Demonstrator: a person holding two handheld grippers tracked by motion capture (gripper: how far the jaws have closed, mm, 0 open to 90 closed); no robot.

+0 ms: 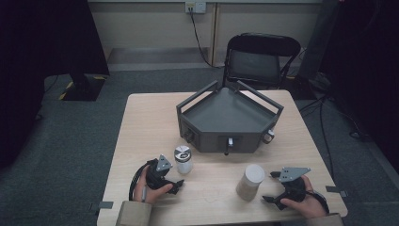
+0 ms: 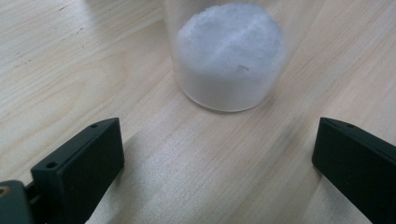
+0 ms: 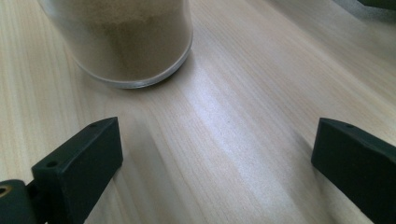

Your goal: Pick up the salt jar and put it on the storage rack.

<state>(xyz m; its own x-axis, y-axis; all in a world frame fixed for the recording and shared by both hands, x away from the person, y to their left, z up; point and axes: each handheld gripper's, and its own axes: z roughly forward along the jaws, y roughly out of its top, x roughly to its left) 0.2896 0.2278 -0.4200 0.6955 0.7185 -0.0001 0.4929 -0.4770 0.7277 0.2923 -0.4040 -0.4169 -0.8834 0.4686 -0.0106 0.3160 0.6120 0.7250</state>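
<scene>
Both grippers gape wide and empty near the table's near edge: the left gripper (image 1: 176,187) just short of the upright salt jar (image 1: 183,159), the right gripper (image 1: 269,187) beside the brown-powder jar (image 1: 250,182) (also upright).

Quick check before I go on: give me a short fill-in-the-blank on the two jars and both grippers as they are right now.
1. The left gripper has its jaws ____, with nothing between them.
2. The small jar with the metal lid holds a ____ powder.
3. The tall jar near the right gripper holds a ____ powder.
4. Both jars stand on the table in front of the grey ____.

Missing words: open; white; brown; tray
</scene>
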